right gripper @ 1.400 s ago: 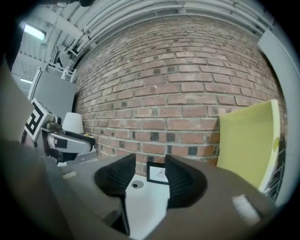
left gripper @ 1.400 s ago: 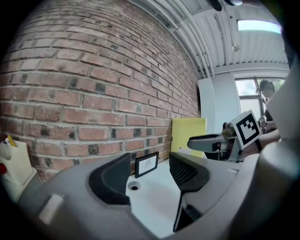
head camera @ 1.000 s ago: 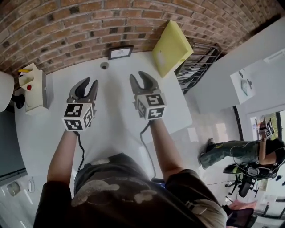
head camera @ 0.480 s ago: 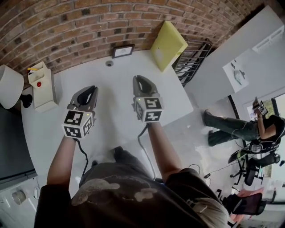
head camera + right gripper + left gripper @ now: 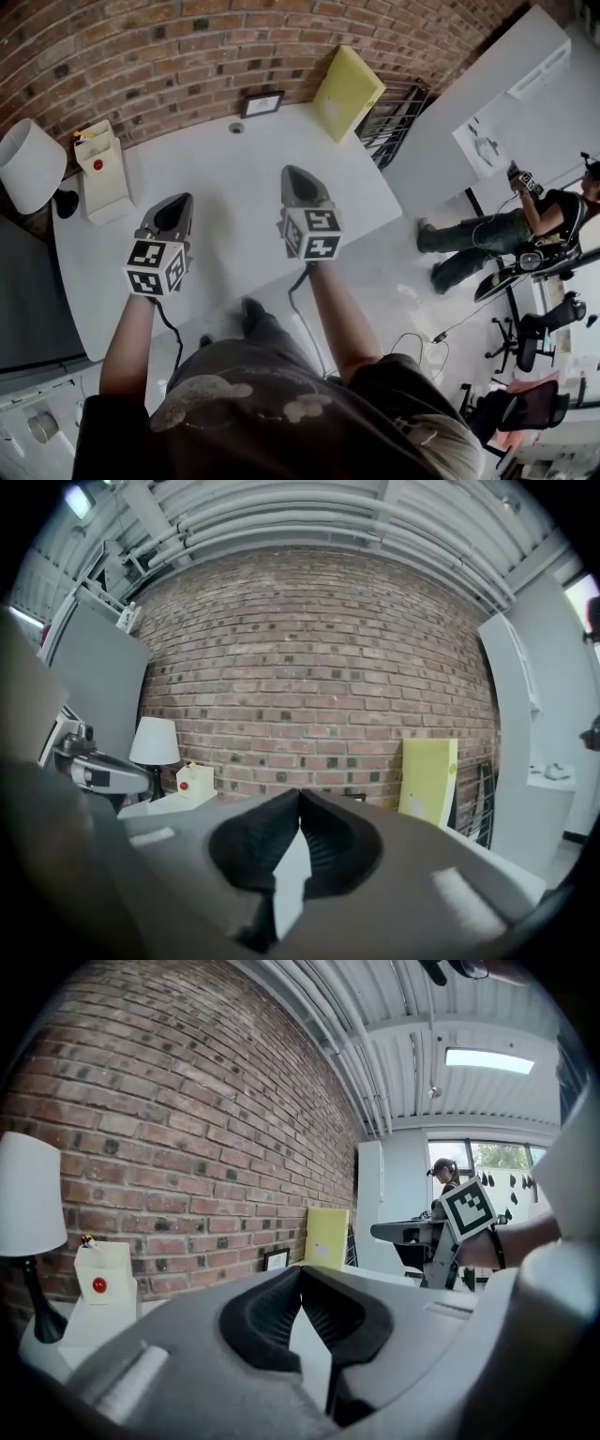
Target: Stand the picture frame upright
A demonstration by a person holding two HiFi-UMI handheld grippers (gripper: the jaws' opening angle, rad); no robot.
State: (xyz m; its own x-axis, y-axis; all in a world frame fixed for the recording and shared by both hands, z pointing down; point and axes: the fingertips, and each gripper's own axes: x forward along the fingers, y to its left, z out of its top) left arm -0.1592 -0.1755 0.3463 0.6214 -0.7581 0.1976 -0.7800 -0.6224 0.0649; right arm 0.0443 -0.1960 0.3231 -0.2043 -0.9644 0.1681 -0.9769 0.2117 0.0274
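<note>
Left claw [image 5: 180,200] and right claw [image 5: 293,172] retreated, closing empty, picture frame [image 5: 262,103] well ahead.

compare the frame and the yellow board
The frame is small, dark-edged with a white middle; the yellow board is much larger and plain. The frame sits mid-wall; the yellow board is further right. Both stand on edge by the brick wall.

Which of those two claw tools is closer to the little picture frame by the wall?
The right gripper; the picture frame is nearly straight ahead of it, while the left gripper is farther off.
</note>
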